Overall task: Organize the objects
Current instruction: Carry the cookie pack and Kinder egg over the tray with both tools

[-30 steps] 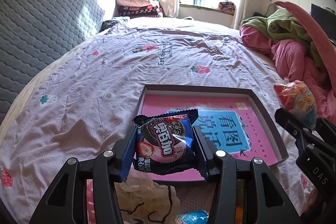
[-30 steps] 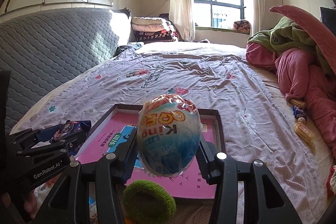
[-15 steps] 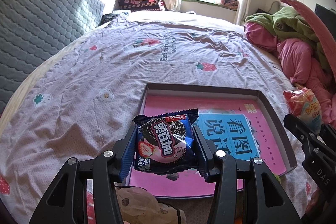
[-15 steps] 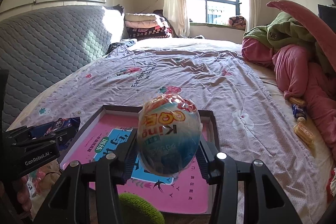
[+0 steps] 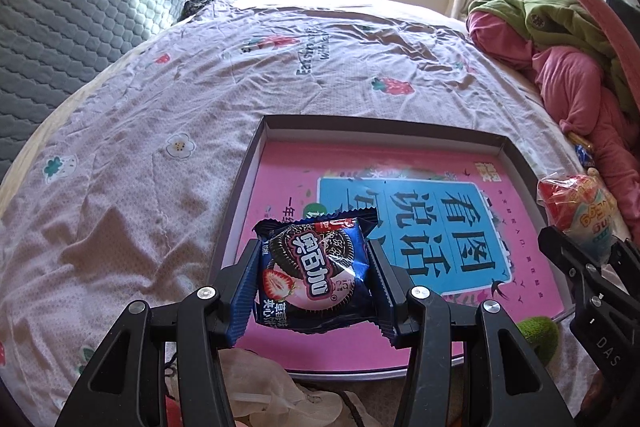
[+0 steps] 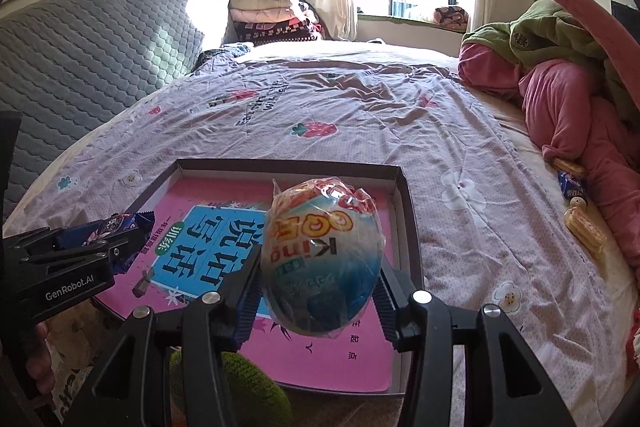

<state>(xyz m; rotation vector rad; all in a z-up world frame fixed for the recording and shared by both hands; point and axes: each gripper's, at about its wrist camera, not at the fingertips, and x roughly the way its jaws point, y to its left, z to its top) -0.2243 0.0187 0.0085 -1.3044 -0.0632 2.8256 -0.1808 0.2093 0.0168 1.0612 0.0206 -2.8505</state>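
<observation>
My left gripper [image 5: 314,281] is shut on a blue cookie packet [image 5: 314,275] with a strawberry picture, held above the near left part of a shallow box [image 5: 384,127] whose floor is pink with a blue panel. My right gripper [image 6: 318,291] is shut on a wrapped egg-shaped toy [image 6: 320,259], hanging over the near right part of the same box [image 6: 288,165]. Each view shows the other gripper at its edge: the right gripper [image 5: 580,251] with the egg, the left gripper [image 6: 96,243] with the packet.
The box lies on a bed with a lilac flowered sheet [image 5: 160,107]. A green fuzzy ball [image 6: 240,387] and crumpled bags [image 5: 272,387] lie before the box. Small snacks [image 6: 580,219] rest by a pile of pink and green bedding [image 6: 580,87]. A grey quilted headboard [image 6: 100,47] stands left.
Both grippers have sunk and moved forward over the box, still holding the packet and the egg. The box now fills more of both views.
</observation>
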